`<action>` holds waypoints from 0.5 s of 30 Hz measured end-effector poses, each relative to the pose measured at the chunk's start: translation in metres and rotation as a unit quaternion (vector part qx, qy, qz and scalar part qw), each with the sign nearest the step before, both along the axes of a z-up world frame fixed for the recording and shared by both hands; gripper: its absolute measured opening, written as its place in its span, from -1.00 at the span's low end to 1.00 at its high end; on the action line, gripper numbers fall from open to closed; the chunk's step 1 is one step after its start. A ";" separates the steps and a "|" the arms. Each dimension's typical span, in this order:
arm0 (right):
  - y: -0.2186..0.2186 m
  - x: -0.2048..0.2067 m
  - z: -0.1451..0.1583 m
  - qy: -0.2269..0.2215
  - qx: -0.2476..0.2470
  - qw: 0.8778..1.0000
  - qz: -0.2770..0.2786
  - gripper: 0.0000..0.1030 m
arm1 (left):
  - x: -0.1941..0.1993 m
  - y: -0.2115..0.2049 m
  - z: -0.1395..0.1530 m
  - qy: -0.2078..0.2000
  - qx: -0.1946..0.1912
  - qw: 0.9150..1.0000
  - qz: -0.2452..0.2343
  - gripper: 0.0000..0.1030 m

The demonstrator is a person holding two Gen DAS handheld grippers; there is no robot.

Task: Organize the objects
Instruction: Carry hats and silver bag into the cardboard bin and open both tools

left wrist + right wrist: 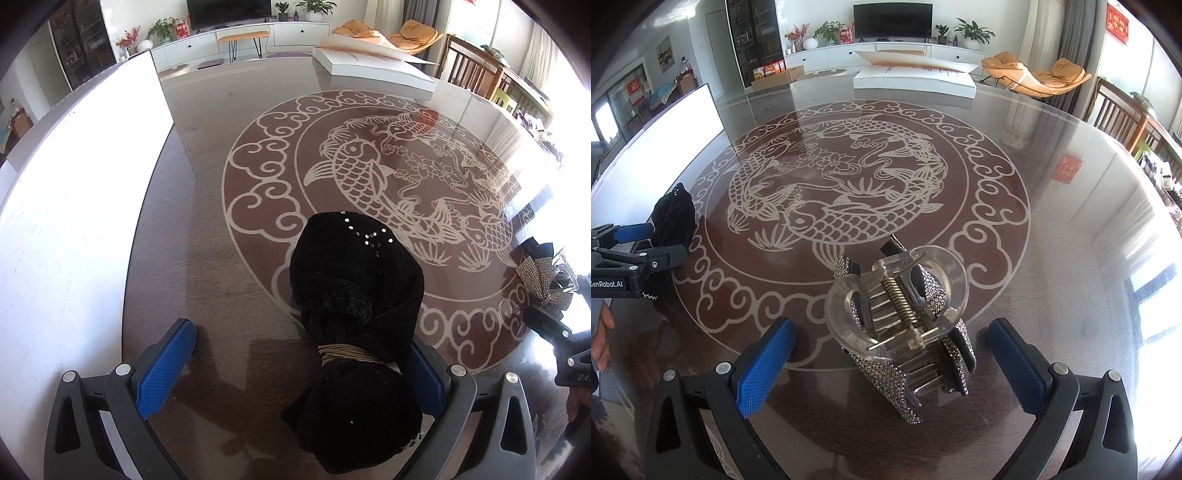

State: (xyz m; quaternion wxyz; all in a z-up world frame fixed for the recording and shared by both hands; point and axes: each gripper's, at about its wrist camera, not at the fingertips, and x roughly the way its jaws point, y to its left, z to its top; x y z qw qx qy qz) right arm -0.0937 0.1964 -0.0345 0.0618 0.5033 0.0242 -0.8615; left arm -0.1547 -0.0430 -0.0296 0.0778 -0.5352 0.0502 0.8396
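Observation:
A black velvet hair piece (354,295), dotted with rhinestones and bound by a beige band, lies on the table between the fingers of my left gripper (301,332). It rests against the right pad (424,376), and the jaws stand wide apart. In the right wrist view a clear claw clip with a rhinestone bow (901,325) sits on the table between the spread fingers of my right gripper (892,332), touching neither pad. The same clip (539,277) appears at the right edge of the left view, and the black hair piece (674,218) at the left of the right view.
The glossy brown table (221,258) has a white fish pattern. A tall white box (74,184) stands along its left side, and a flat white box (912,79) lies at the far edge. A person's hand (602,332) shows at the left. Wooden chairs (1123,118) stand to the right.

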 end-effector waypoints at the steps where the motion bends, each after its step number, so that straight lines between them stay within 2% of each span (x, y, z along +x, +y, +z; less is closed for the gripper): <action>1: 0.004 -0.004 0.002 -0.016 -0.012 1.000 0.001 1.00 | 0.000 0.000 0.000 -0.001 -0.001 1.000 0.001 1.00; 3: 0.006 -0.011 0.007 -0.041 -0.030 0.999 0.006 1.00 | -0.001 0.000 0.001 -0.004 -0.002 1.000 0.001 1.00; 4: 0.004 -0.014 0.009 -0.050 -0.024 0.998 0.013 1.00 | -0.001 0.000 0.001 -0.007 -0.003 1.000 0.004 1.00; 7: -0.011 -0.019 0.015 -0.064 0.027 0.997 0.043 1.00 | 0.003 0.009 0.002 -0.015 -0.005 1.000 -0.014 1.00; 8: -0.015 -0.019 0.016 -0.067 0.040 0.995 0.053 0.98 | 0.006 0.013 0.002 -0.010 -0.006 1.000 -0.029 0.93; 9: -0.017 -0.018 0.016 -0.071 0.047 0.995 0.060 0.69 | 0.012 0.017 0.006 0.006 -0.001 0.999 -0.043 0.47; 10: -0.017 -0.017 0.015 -0.074 0.047 0.994 0.064 0.37 | 0.018 0.019 0.010 0.023 0.002 0.998 -0.050 0.18; 11: -0.014 -0.017 0.014 -0.081 0.046 0.994 0.063 0.06 | 0.020 0.019 0.013 0.031 0.004 0.998 -0.051 -0.41; 15: -0.001 -0.007 0.022 -0.067 0.021 0.996 0.046 0.05 | 0.035 0.018 0.024 0.053 0.025 0.998 -0.039 -0.41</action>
